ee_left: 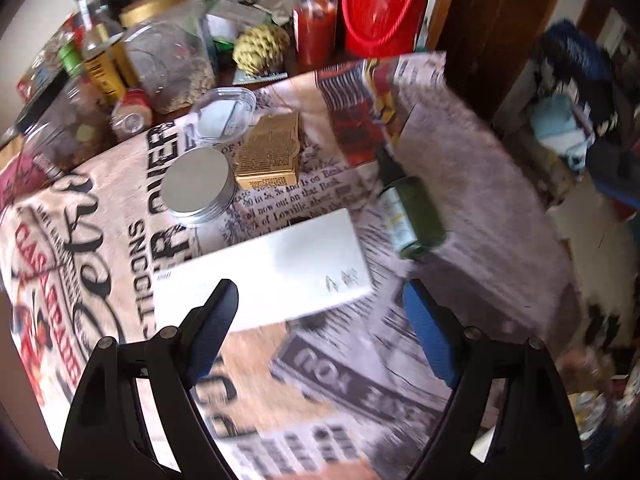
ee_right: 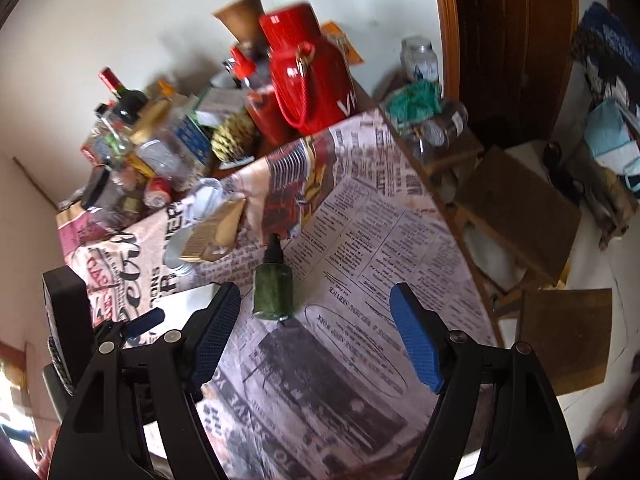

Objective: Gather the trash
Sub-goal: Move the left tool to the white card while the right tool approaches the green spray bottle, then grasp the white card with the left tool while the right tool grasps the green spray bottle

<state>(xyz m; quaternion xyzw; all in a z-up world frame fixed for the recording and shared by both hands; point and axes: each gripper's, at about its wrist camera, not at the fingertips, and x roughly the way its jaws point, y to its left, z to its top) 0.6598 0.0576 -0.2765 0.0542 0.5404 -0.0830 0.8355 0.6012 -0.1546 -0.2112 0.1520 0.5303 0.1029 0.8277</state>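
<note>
Covering: a newspaper-print cloth [ee_left: 120, 208] lies over the table, with every item below resting on it.
Red jug: a glossy red jug [ee_left: 380, 8] with a rope handle stands at the far edge among bottles and jars; its contents cannot be seen.
Big jar: a clear plastic jar [ee_left: 172, 64] with a gold lid, upright at the back, holds a low layer of pale bits.
White box: a flat white box [ee_left: 272, 268] lies closed, just ahead of the left gripper [ee_left: 320, 320].
Tin: a round metal tin [ee_left: 198, 186], lid on, sits just beyond the white box.
Gold box: a small gold carton [ee_left: 268, 152] lies beside the tin, touching it in the right wrist view.
Green bottle: a small dark green bottle [ee_right: 274, 288] with a black cap lies on its side, right of the white box.
Left gripper: tilted steeply down over the cloth, jaws spread wide, nothing between them.
Right gripper: the right gripper [ee_right: 316, 332] points down at the cloth, jaws apart and empty, the green bottle just ahead near its left finger.
</note>
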